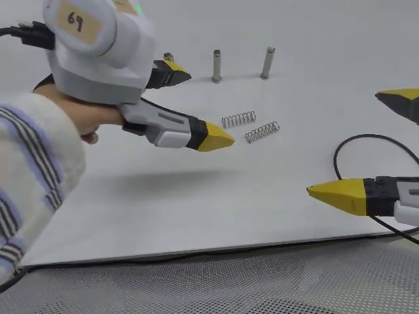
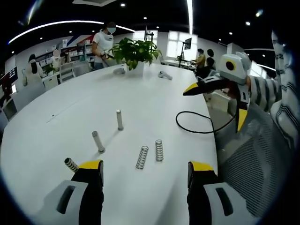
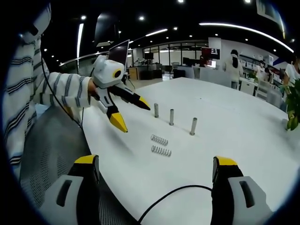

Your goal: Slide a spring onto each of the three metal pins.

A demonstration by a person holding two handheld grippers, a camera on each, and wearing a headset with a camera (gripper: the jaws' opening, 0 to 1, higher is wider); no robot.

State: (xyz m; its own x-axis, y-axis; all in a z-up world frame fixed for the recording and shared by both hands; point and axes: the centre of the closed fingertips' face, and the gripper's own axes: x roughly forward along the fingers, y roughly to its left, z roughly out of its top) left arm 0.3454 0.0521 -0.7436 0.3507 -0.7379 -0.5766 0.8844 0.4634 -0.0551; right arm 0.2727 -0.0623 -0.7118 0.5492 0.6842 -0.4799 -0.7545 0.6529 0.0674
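Note:
Three metal pins stand in a row on the white table: one (image 1: 168,57) partly behind a jaw and wearing a spring, a bare middle pin (image 1: 217,65) and a bare right pin (image 1: 268,62). In the left gripper view the sleeved pin (image 2: 71,164) is nearest. Two loose springs (image 1: 238,119) (image 1: 262,131) lie side by side in front of the pins. My left gripper (image 1: 200,104) hovers open just left of the springs, holding nothing. My right gripper (image 1: 357,147) is open at the right, well clear of them. The springs (image 3: 159,139) (image 3: 161,150) lie ahead of it.
A black cable (image 1: 366,139) loops on the table near the right gripper. The table's front edge (image 1: 196,252) borders a grey mesh surface. A potted plant (image 2: 136,51) and people stand far off across the table.

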